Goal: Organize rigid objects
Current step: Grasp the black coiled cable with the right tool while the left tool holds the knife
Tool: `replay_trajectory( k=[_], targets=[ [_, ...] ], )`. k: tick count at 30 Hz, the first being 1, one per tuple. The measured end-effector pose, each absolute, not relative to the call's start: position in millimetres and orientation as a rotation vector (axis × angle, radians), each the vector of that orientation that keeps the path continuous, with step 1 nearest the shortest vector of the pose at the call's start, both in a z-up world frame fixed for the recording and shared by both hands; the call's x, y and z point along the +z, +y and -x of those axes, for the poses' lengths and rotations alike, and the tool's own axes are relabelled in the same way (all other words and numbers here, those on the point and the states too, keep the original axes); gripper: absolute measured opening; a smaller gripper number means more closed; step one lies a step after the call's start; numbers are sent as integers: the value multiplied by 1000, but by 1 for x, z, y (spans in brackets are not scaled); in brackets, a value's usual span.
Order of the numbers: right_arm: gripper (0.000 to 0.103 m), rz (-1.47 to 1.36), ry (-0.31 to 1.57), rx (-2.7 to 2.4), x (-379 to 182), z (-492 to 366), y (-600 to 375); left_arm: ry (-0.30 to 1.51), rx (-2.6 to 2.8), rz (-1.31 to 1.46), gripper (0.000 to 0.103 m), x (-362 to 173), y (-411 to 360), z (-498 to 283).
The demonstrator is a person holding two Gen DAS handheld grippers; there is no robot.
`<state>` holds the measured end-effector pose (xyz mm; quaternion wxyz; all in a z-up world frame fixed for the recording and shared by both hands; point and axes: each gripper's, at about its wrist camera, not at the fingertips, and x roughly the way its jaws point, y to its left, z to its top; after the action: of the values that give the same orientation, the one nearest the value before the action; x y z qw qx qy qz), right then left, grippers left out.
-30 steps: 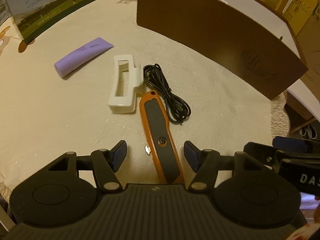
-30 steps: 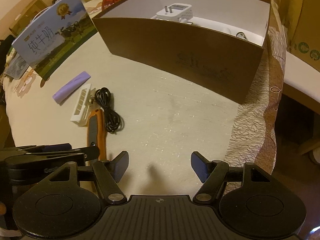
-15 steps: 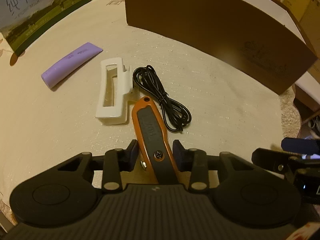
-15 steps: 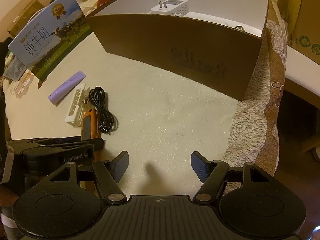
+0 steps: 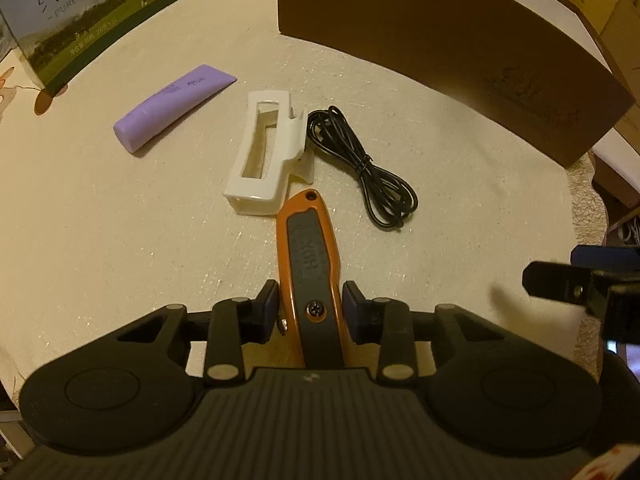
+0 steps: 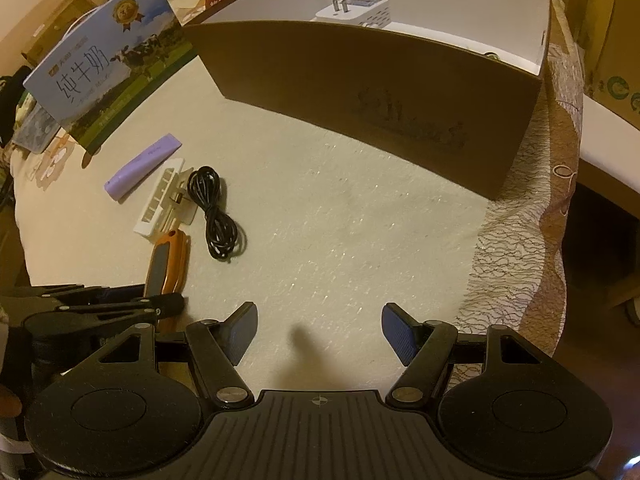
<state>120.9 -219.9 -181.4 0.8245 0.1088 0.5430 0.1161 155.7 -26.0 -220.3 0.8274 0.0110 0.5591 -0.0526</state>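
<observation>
My left gripper (image 5: 310, 306) is shut on an orange and grey utility knife (image 5: 308, 248), which points away along the fingers; the knife also shows in the right wrist view (image 6: 166, 262). Beyond its tip lie a white plastic holder (image 5: 264, 152), a coiled black cable (image 5: 360, 168) and a purple tube (image 5: 172, 106) on the cream tablecloth. A brown cardboard box (image 6: 380, 80) stands at the back with a white plug adapter (image 6: 354, 10) inside. My right gripper (image 6: 318, 332) is open and empty over bare cloth, to the right of the left gripper (image 6: 120, 304).
A blue and green milk carton box (image 6: 104, 64) stands at the back left. The table's lace-covered edge (image 6: 516, 248) drops off at the right, with cardboard boxes (image 6: 600, 40) beyond it.
My left gripper moved forward over the utility knife and shut on its handle. The right gripper stayed open and shifted slightly.
</observation>
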Motion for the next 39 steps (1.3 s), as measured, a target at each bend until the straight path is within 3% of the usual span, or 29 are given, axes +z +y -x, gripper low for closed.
replay_trajectory(
  k=[12,20,30,32,39],
  targets=[
    [66,-213,1126,299,-180,-128,-210,1105,-126,-50,26,-197,-20,-144],
    [44,-151,1067,437,-185,-149,-176,1095,-16,7,26,-188,14,-150],
    [40,-57,1066,513,-210,-177,-133,1115,32,50,26,-192,26,-158],
    [22,-17,1075,511,-215,-178,-129,1116,33,51,26,-192,26,-158],
    [22,-22,1092,479,-210,-157,-148,1120,31,47,26,-193,24,-158]
  ],
)
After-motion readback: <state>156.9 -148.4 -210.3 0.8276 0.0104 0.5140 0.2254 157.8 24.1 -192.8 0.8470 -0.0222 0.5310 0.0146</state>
